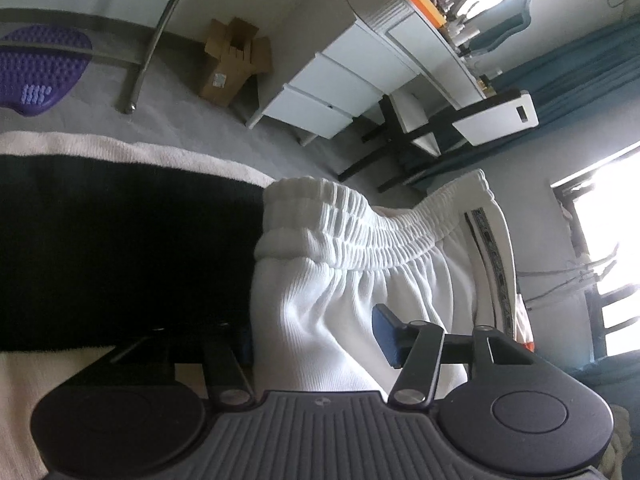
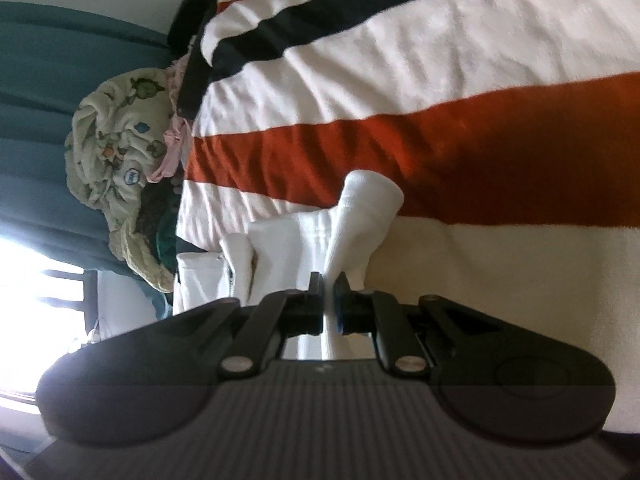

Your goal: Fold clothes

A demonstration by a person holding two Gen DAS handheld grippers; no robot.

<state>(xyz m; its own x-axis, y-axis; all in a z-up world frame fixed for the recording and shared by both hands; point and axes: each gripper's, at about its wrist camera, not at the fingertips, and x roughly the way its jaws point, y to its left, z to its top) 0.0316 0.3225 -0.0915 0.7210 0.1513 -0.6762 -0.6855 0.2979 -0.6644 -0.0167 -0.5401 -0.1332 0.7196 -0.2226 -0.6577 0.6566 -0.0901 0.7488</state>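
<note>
White shorts (image 1: 360, 264) with a ruffled elastic waistband (image 1: 348, 220) and a dark side stripe lie on the striped blanket (image 1: 120, 248). My left gripper (image 1: 316, 340) is open, its jaws wide apart around a bunch of the white fabric below the waistband. One blue pad (image 1: 384, 332) shows on the right; the other finger is mostly hidden by cloth. In the right wrist view my right gripper (image 2: 329, 300) is shut on a fold of the white shorts (image 2: 352, 220), which rises in a peak above the fingers over the blanket (image 2: 440, 80).
A white drawer unit (image 1: 360, 64), a cardboard box (image 1: 232, 64), a purple cushion (image 1: 36, 68) and metal legs stand on the grey floor beyond the bed. Teal curtains (image 2: 60, 80) and a bright window are nearby. A pile of printed bedding (image 2: 124, 160) sits at the blanket's edge.
</note>
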